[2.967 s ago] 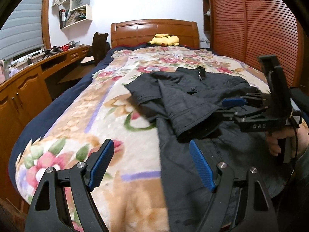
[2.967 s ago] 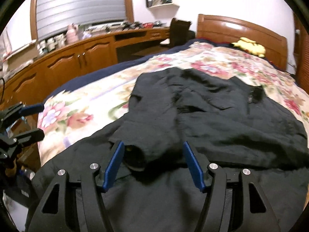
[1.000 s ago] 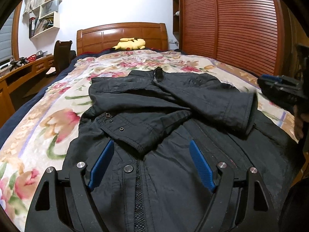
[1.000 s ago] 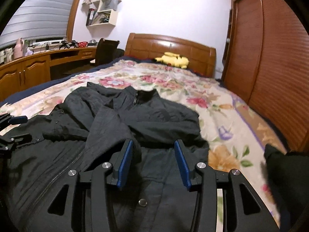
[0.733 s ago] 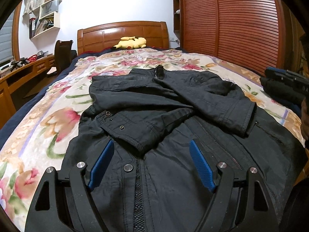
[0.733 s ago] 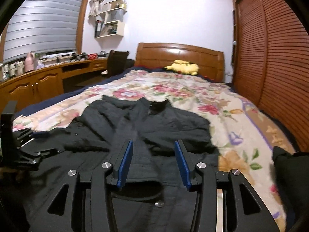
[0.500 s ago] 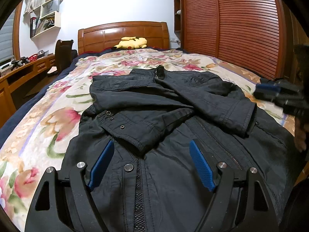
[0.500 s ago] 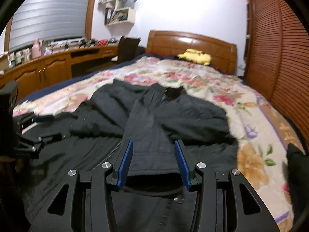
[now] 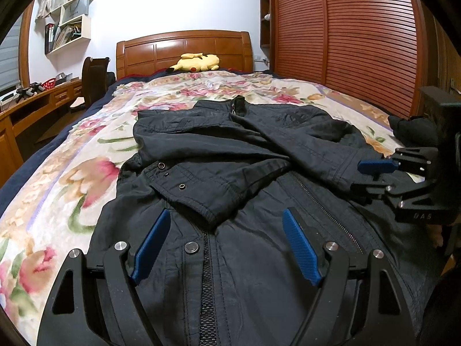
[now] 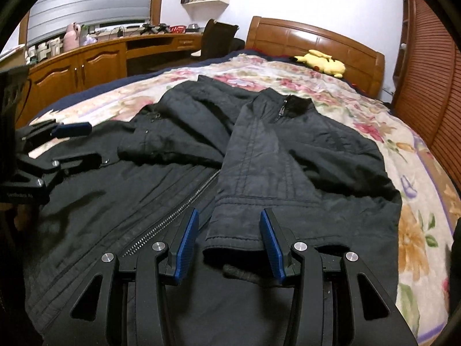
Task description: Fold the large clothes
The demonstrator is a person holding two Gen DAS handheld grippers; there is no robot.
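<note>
Black jacket (image 9: 230, 173) is spread on the floral blanket (image 9: 72, 178), collar at the far end. Left gripper (image 9: 224, 245) is wide open over the near-left cuff and zipper, holding nothing. Right gripper (image 10: 229, 240) is about half open with the other sleeve cuff (image 10: 239, 225) between its jaws, not clamped.

A black jacket (image 9: 230, 173) lies zipped front up on the floral blanket (image 9: 72, 173) of the bed, collar toward the headboard (image 9: 184, 49), both sleeves folded across its chest. The left gripper (image 9: 224, 245) hovers over the jacket's hem near the bed's foot edge, jaws wide apart and empty. The right gripper (image 9: 371, 176) sits at the jacket's right side, jaws parted. A yellow plush toy (image 9: 196, 62) rests by the headboard.
</note>
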